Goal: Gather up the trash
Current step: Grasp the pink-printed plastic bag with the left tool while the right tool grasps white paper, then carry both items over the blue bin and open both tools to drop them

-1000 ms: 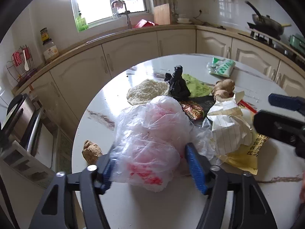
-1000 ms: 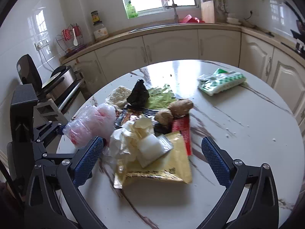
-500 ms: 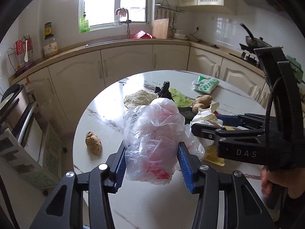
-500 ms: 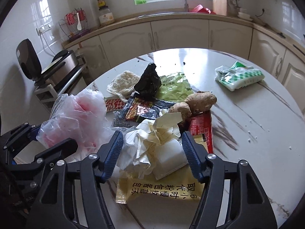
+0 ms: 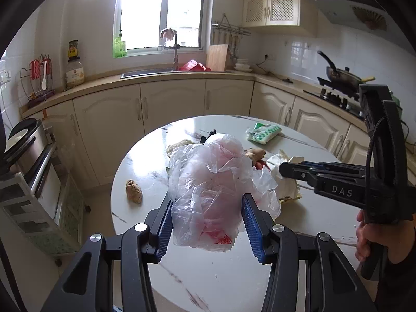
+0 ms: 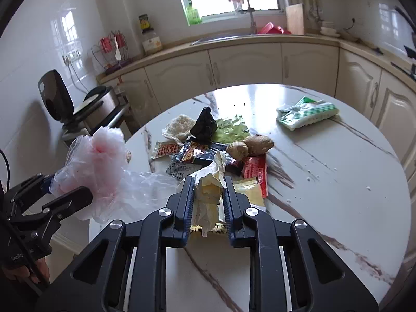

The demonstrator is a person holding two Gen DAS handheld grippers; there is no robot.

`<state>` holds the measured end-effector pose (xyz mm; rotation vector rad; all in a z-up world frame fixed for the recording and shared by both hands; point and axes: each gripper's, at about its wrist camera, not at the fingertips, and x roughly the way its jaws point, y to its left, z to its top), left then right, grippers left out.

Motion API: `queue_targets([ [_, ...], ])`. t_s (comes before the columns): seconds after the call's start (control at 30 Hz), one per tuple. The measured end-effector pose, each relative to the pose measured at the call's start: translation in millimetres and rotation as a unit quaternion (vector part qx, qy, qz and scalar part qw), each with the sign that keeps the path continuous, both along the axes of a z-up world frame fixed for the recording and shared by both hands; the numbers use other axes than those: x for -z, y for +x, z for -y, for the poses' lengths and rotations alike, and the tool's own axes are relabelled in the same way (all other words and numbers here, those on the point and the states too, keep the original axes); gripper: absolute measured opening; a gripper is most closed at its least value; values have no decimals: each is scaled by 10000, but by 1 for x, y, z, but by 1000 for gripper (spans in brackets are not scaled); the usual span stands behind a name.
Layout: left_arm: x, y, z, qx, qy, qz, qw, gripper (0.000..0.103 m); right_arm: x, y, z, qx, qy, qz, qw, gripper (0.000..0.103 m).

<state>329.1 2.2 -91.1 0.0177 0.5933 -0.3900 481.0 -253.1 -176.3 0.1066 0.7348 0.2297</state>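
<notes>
Left tool (image 5: 206, 219) grips plastic bag (image 5: 208, 182), upright; right tool (image 6: 206, 202) closing on crumpled paper (image 6: 209, 182), pointing away.

Home kitchen: sink (image 5: 156, 72) w/ tap, cabinets (image 5: 171, 109), stove (image 5: 335, 96).

Wrappers (image 6: 197, 153) lie heaped mid-table (image 6: 338, 195), potatoes (image 6: 249, 145) on them; a tissue pack (image 6: 306, 113) lies apart, far right; counter (image 6: 260, 40) behind.
</notes>
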Motion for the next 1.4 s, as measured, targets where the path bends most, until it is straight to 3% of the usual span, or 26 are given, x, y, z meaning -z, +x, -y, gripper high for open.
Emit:
queue_targets([
  [0.3,-24,-77,-47,-226,-394,317,9985,46,-52,-55,-26,-191,11,697,9974,20],
  [0.47,-22,-136,-105,-553,-665,483,9951,46,-71,-81,-74,-718,36,944,9929,20],
  [0.6,-7,-184,-157,-980,-645,483,9919,46,-67,-90,-127,-1311,212,910,9870,20],
  [0.8,29,-245,-232,-1897,-568,179,9800,46,-29,-90,-212,-2062,347,563,9763,20],
  [1.0,87,-276,-304,-2782,-574,-485,9576,46,28,-81,-298,-2749,287,-4,9610,20],
  [1.2,157,-281,-356,-3274,-764,-1354,9320,46,96,-64,-368,-3235,151,-620,9441,20],
  [1.4,214,-255,-384,-3553,-896,-2168,9048,50,159,-48,-414,-3433,-62,-1131,9324,20],
])
